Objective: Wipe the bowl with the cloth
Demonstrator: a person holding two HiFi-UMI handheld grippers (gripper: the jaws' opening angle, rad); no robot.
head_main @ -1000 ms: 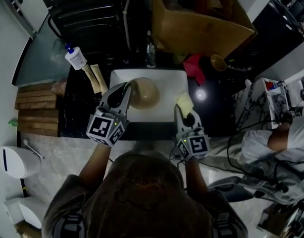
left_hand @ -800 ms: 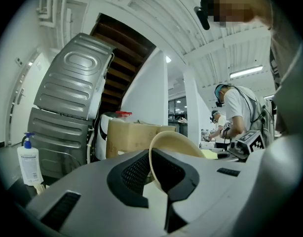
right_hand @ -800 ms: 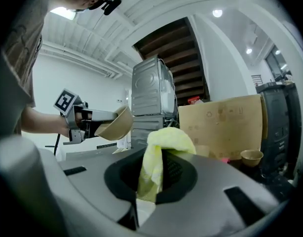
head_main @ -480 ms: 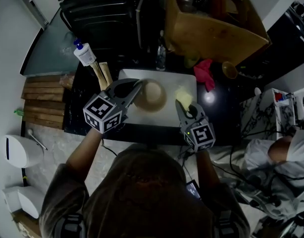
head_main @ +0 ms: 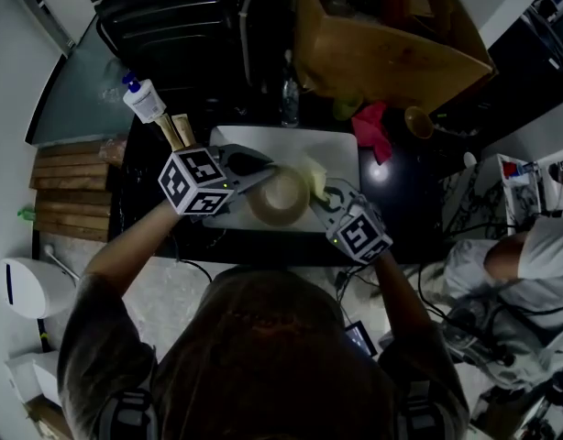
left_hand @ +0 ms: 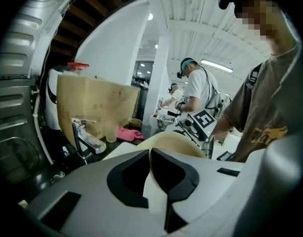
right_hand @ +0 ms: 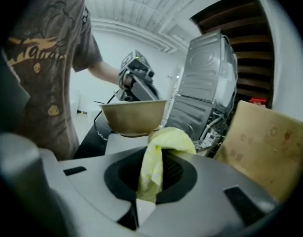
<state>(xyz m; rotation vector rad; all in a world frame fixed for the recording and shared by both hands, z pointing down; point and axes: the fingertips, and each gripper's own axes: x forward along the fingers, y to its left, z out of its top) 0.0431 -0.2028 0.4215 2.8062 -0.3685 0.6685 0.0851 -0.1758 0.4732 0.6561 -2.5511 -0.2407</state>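
Note:
A tan bowl (head_main: 280,196) hangs above the white sink basin (head_main: 341,152). My left gripper (head_main: 263,174) is shut on its rim. In the left gripper view the bowl's rim (left_hand: 177,143) runs between the closed jaws of the left gripper (left_hand: 151,163). My right gripper (head_main: 321,193) is shut on a yellow cloth (head_main: 314,174), right beside the bowl's right side. In the right gripper view the cloth (right_hand: 159,154) bunches out of the right gripper (right_hand: 151,174) just below the upright bowl (right_hand: 132,115). I cannot tell whether cloth and bowl touch.
A faucet (left_hand: 86,137) and a pink rag (head_main: 373,126) are behind the sink. A big cardboard box (head_main: 382,44) stands at the back, a soap bottle (head_main: 142,101) at the left. Wooden boards (head_main: 71,195) lie left of the counter. A person's arm (head_main: 538,250) is at the right.
The left gripper has lifted the bowl off the white basin and brought it nearer. The right gripper with the cloth has swung left up to the bowl.

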